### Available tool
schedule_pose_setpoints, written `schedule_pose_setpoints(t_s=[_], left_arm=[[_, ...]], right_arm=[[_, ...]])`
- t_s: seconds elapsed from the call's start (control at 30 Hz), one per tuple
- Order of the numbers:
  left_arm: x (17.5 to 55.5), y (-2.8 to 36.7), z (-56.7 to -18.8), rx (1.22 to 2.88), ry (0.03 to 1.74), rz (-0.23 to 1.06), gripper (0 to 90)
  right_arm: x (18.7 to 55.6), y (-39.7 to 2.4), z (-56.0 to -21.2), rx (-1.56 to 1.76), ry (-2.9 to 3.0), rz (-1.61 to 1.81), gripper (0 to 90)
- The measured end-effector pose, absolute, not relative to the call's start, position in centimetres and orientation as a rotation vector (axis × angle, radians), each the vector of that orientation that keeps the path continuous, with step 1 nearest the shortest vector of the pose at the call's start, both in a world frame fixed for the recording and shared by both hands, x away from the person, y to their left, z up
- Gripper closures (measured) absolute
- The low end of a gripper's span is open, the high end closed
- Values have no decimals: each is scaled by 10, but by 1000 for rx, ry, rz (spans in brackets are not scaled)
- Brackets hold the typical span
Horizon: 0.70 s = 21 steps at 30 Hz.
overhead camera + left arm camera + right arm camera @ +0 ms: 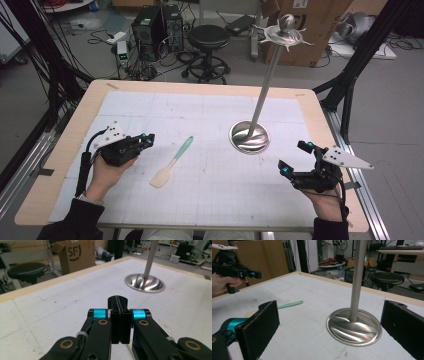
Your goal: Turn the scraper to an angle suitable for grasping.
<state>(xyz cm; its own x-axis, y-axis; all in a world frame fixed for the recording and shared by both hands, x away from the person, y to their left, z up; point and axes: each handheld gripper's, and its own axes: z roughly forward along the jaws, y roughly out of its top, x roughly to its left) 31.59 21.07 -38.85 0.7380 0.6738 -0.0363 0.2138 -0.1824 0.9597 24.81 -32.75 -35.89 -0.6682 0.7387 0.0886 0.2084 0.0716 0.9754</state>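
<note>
Table (70, 145), white mat. Metal stand (249, 137), round base, upright pole, right of centre. Spatula (171, 163), green handle, lying flat left of the stand. Left gripper (148, 138): jaws pressed together, empty. Right gripper (293, 159): jaws wide apart, empty, near the stand's base.

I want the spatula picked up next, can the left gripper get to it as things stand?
Probably yes. The spatula lies flat on the mat just beside the left gripper, with nothing between them, but its jaws are shut and must open first.
</note>
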Motion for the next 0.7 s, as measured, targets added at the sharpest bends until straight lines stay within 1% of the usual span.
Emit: schedule_pose_setpoints(t_s=[0.27, 0.47, 0.53, 0.57, 0.7], left_arm=[[333, 195, -408, 1801, 719, 408, 899], [347, 183, -423, 1850, 774, 369, 900], [349, 182, -425, 1862, 778, 371, 900], [353, 178, -428, 1881, 809, 358, 900], [360, 171, -430, 1904, 839, 327, 900]], right_arm=[[244, -329, -360, 941, 1929, 1623, 11], [243, -328, -360, 939, 1936, 1622, 11], [243, -328, -360, 942, 1939, 1622, 11], [243, -328, -360, 941, 1940, 1621, 11], [245, -326, -361, 949, 1960, 1609, 11]])
